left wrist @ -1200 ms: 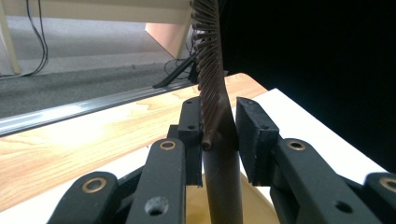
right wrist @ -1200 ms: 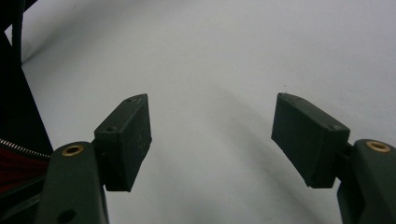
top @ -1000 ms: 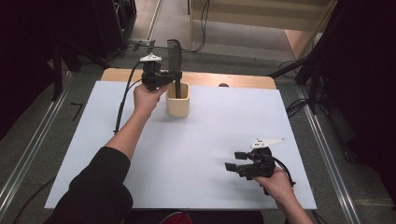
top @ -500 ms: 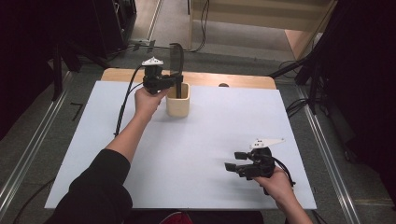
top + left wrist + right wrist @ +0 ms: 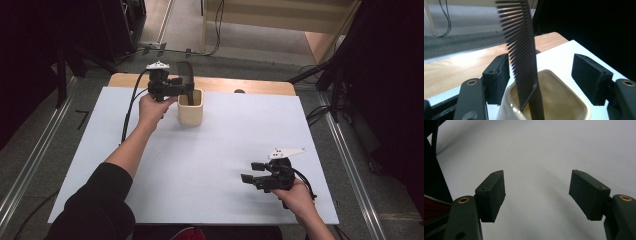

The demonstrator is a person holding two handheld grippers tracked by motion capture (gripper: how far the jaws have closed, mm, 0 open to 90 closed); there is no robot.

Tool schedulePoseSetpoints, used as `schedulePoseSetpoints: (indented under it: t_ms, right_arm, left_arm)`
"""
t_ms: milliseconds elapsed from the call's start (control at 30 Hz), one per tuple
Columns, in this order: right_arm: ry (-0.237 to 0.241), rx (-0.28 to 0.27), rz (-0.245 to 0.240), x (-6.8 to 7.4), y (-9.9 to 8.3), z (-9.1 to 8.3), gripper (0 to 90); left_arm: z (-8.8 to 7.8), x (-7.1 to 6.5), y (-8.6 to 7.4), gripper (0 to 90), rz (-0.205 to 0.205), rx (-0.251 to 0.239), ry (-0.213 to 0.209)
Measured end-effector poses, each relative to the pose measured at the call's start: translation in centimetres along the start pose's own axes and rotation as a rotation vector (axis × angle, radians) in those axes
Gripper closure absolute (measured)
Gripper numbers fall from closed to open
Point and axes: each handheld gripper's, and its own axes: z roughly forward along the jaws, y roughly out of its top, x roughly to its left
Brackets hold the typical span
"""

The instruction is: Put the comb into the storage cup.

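Note:
A black comb (image 5: 186, 80) stands handle-down in a cream cup (image 5: 190, 111) at the back of the white table. My left gripper (image 5: 184, 89) reaches level across the cup's top, and its jaws have just been opening. In the left gripper view the comb (image 5: 520, 50) leans between the two pads, close to the left pad (image 5: 497, 77) and far from the right one, with the cup (image 5: 564, 100) below. My left gripper (image 5: 544, 75) is open. My right gripper (image 5: 251, 171) rests low at the front right, open (image 5: 539, 195) with nothing between its pads.
The white table top (image 5: 225, 150) lies on a wooden board whose strip (image 5: 240, 84) shows behind the cup. Dark stands and cables border the floor at the left, back and right. A black cable (image 5: 131, 107) trails from the left gripper.
The left gripper's jaws have opened off the comb. The comb has sunk lower into the cup. The right gripper has not moved.

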Motion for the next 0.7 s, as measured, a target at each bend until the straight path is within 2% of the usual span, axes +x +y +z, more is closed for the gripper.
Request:
schedulePoseSetpoints:
  t_ms: [100, 233, 700]
  right_arm:
    - [0.001, -0.002, 0.001, 0.0, 0.1, 0.0, 27.2]
    - [0.001, 0.002, -0.005, 0.0, 0.1, 0.1, 27.1]
    - [-0.003, 0.003, -0.011, 0.0, 0.4, 0.2, 26.8]
  left_arm:
    - [-0.6, 0.1, 0.1, 32.7, 0.001, 0.033, 0.011]
    - [-1.3, 0.1, 0.1, 32.6, -0.001, 0.039, 0.004]
    - [-4.3, 0.4, -0.4, 32.7, -0.054, 0.078, -0.02]
